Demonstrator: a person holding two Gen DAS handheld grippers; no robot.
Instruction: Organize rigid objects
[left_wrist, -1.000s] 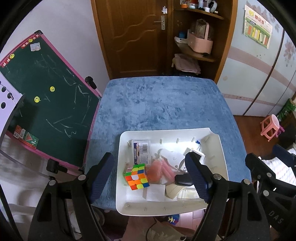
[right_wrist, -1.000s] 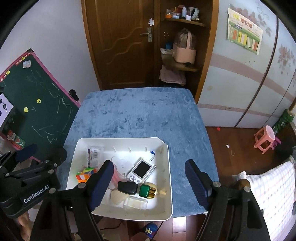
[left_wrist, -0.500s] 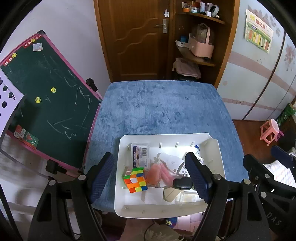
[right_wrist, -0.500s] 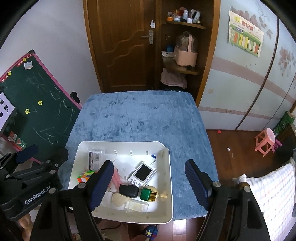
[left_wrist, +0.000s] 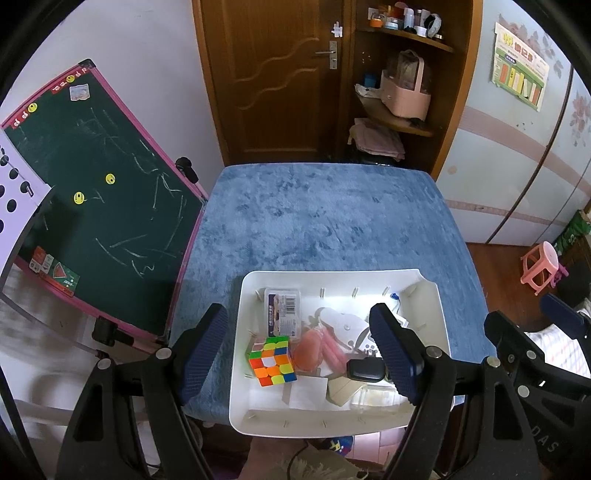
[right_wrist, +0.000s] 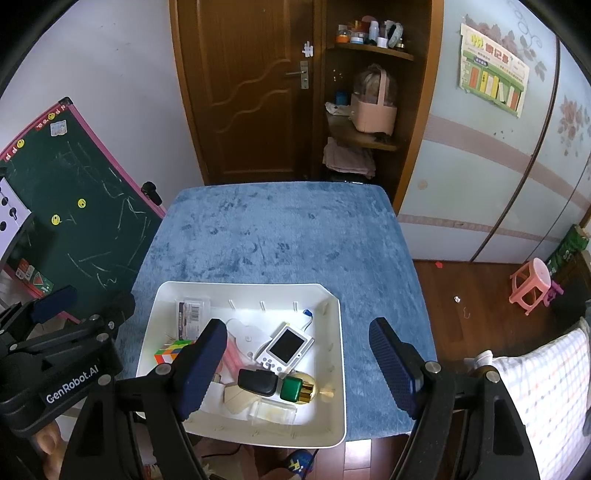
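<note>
A white tray (left_wrist: 439, 317) (right_wrist: 334, 332) sits at the near edge of a blue-covered table (left_wrist: 325, 221) (right_wrist: 280, 236). In it lie a colourful puzzle cube (left_wrist: 272, 360) (right_wrist: 170, 352), a clear labelled box (left_wrist: 282, 312) (right_wrist: 191, 316), a pink item (left_wrist: 321, 350), a white handheld device (right_wrist: 285, 349), a black case (left_wrist: 365, 370) (right_wrist: 257, 381), a green and gold bottle (right_wrist: 299, 390) and a clear flat box (right_wrist: 272, 410). My left gripper (left_wrist: 297, 349) is open and empty above the tray. My right gripper (right_wrist: 299, 363) is open and empty above the tray's right part.
A green chalkboard easel (left_wrist: 92, 199) (right_wrist: 70, 218) stands against the table's left side. A wooden door and corner shelves (left_wrist: 391, 92) are behind the table. A pink stool (right_wrist: 530, 284) is on the floor at the right. A checked cloth (right_wrist: 546, 387) lies near right.
Both grippers have pulled back and up a little, so the tray and table look slightly smaller and lower in view. Nothing in the tray has moved; both stay open.
</note>
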